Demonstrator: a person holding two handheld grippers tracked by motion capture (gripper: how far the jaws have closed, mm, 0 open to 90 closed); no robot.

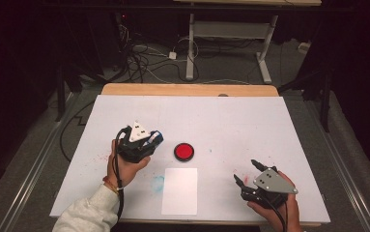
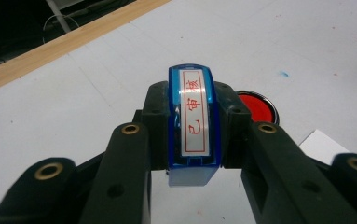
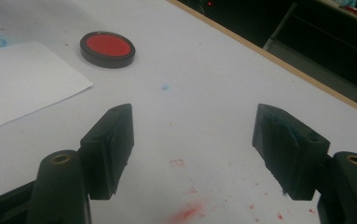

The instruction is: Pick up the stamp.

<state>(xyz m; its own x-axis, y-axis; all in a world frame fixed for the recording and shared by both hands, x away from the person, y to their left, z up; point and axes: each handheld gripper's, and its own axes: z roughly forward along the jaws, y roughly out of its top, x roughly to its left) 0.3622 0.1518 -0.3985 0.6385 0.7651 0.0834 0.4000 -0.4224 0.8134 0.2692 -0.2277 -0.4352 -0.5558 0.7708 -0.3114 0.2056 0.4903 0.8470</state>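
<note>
My left gripper [image 1: 152,140] is shut on a blue see-through stamp [image 2: 195,135] whose white label carries red characters. It hangs a little above the white tabletop [image 1: 231,121], left of a round red ink pad [image 1: 184,151]. In the left gripper view the ink pad [image 2: 258,106] peeks out behind the right jaw. A white sheet of paper [image 1: 179,190] lies near the front edge, below the pad. My right gripper [image 1: 245,170] sits at the front right, open, with bare table between its jaws [image 3: 192,126]. From there the ink pad [image 3: 107,48] and the paper [image 3: 22,79] lie ahead to the left.
Red ink specks [image 3: 185,214] and a blue smear [image 1: 158,183] mark the table. A wooden strip [image 1: 187,90] runs along the far edge. Beyond it stand another desk's white legs [image 1: 191,43] and cables on the floor.
</note>
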